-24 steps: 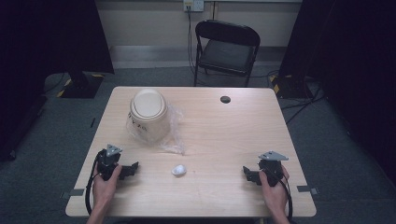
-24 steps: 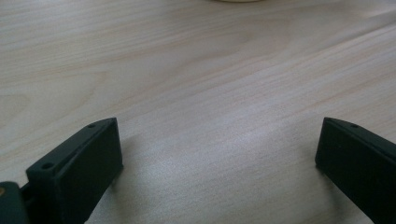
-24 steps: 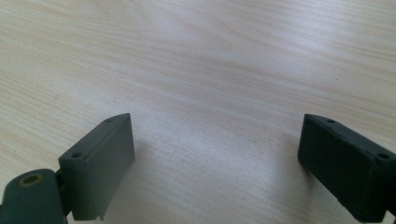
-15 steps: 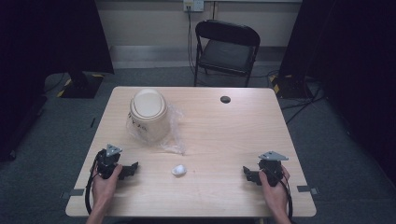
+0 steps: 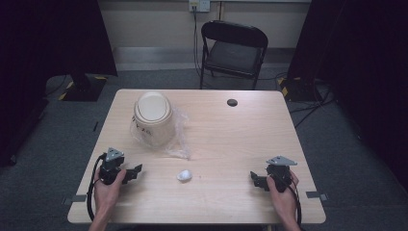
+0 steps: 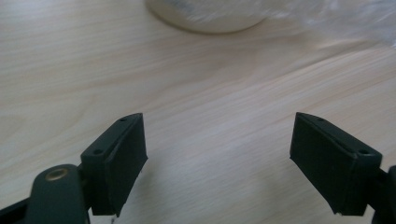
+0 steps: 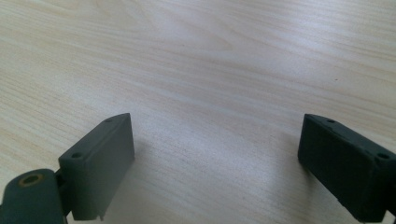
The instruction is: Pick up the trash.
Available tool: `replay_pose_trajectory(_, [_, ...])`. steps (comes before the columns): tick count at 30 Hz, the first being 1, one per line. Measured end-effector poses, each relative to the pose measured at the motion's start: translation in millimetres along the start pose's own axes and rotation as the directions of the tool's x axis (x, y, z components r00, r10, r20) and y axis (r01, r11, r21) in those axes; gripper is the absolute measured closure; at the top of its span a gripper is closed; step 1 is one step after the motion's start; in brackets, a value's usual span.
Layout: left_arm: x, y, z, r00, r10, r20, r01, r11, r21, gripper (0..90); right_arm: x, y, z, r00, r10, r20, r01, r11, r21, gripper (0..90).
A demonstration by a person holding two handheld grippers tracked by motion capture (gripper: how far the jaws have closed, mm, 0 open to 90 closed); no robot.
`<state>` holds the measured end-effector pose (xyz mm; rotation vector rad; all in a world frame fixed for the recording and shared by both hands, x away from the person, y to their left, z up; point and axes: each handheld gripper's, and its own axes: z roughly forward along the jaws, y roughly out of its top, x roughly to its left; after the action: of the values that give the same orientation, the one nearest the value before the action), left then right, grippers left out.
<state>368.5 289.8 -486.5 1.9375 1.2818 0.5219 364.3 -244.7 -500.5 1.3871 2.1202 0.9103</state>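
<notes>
Now both grippers, left [image 5: 136, 169] and right [image 5: 253, 177], are resting spread on the table [image 5: 231, 139], flanking the white lump [image 5: 184, 175].

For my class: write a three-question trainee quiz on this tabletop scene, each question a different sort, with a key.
1. True or false: the left gripper is shut on the small white crumpled lump.
2. What lies closest to the round cream lidded container? A) clear plastic bag B) small black disc C) right gripper
3. Fill in: behind the light wooden table stands a black folding ____.

Key: 1 false; 2 A; 3 chair.
</notes>
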Motion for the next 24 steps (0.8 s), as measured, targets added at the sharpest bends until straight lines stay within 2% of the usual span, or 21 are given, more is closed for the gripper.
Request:
replay_pose_trajectory(2, [-3.0,3.3,-1.7,0.9998,0.017,0.0,-0.017,0.9998,-0.001,19.3,0.0,0.0,0.0,1.0,0.0,0.0,0.0,1.0,0.0,9.8])
replay_pose_trajectory(5, [-5.4,7.9,-6.0,0.999,0.011,0.043,-0.01,0.9996,-0.027,20.2,0.0,0.0,0.0,1.0,0.0,0.0,0.0,1.0,0.0,9.9])
replay_pose_trajectory(7, [-7.8,11.2,-9.0,0.9987,0.023,0.045,-0.021,0.9991,-0.037,20.8,0.0,0.0,0.0,1.0,0.0,0.0,0.0,1.0,0.0,9.9])
replay_pose_trajectory(9, [-10.1,11.8,-11.5,0.9974,0.002,0.072,0.003,0.9976,-0.07,20.8,0.0,0.0,0.0,1.0,0.0,0.0,0.0,1.0,0.0,9.9])
replay_pose_trajectory(12, [-11.7,14.8,-13.2,0.997,0.015,0.076,-0.008,0.9961,-0.087,20.9,0.0,0.0,0.0,1.0,0.0,0.0,0.0,1.0,0.0,9.8])
replay_pose_trajectory(17, [-8.6,23.5,-14.8,0.9919,0.0,0.127,0.016,0.992,-0.125,20.9,0.0,0.0,0.0,1.0,0.0,0.0,0.0,1.0,0.0,9.9])
replay_pose_trajectory(19, [-10.5,27.5,-15.5,0.9928,0.01,0.119,0.005,0.992,-0.126,20.8,0.0,0.0,0.0,1.0,0.0,0.0,0.0,1.0,0.0,9.9])
replay_pose_trajectory(21, [-12.9,30.6,-15.9,0.9907,0.01,0.136,0.01,0.9893,-0.145,20.5,-0.1,0.0,0.0,1.0,-0.001,0.0,0.001,1.0,0.0,9.9])
replay_pose_trajectory(23, [-15.3,35.9,-16.2,0.9918,0.032,0.124,-0.014,0.9897,-0.143,19.9,0.0,0.0,0.0,1.0,0.0,0.0,0.0,1.0,0.0,9.9])
replay_pose_trajectory(24, [-14.9,38.8,-16.4,0.9895,0.042,0.138,-0.021,0.9891,-0.146,19.8,0.1,0.0,0.0,1.0,0.0,0.0,0.0,1.0,0.0,9.8])
